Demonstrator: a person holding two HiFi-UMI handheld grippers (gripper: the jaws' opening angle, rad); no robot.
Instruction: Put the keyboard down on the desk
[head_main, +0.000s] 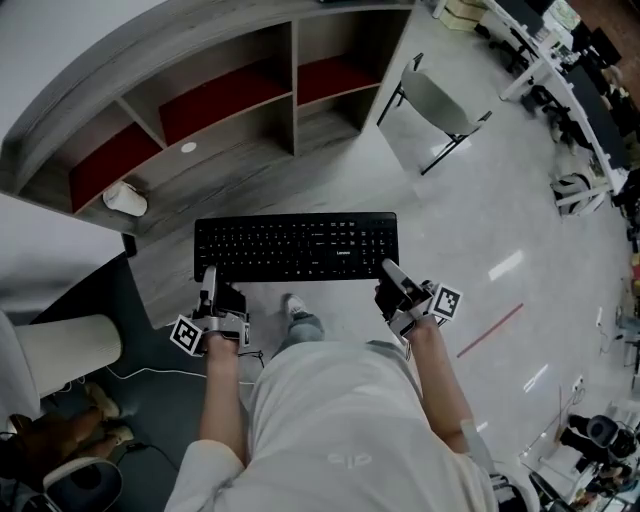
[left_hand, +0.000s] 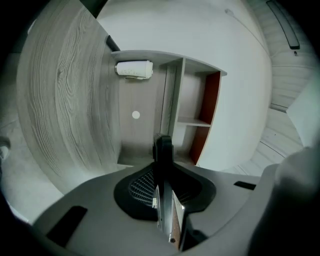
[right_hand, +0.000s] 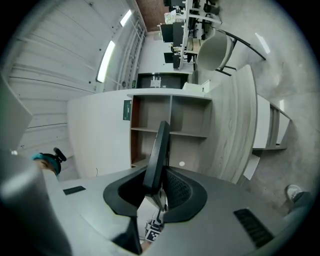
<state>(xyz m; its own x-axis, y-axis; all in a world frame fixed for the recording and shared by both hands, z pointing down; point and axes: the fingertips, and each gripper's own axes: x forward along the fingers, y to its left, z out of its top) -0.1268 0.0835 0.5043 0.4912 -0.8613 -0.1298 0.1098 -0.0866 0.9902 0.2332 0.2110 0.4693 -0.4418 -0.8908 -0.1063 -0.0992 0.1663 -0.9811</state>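
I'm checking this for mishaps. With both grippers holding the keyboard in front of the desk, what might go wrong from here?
1. The left gripper and right gripper pinch the keyboard only along its near edge, so the far side may sag or slip from the jaws.
2. A white roll lies on the desk at the left; the keyboard's left end might knock it.
3. Lowering unevenly may twist one end loose.

Bare wood-grain desk (head_main: 240, 172) ahead, free for passage. Closed off at the back by an upright shelf unit (head_main: 294, 90) with open compartments. At left, a white cylinder (head_main: 125, 200) lying on the top. At right, open floor (head_main: 470, 240), with a chair (head_main: 440, 100) well apart.
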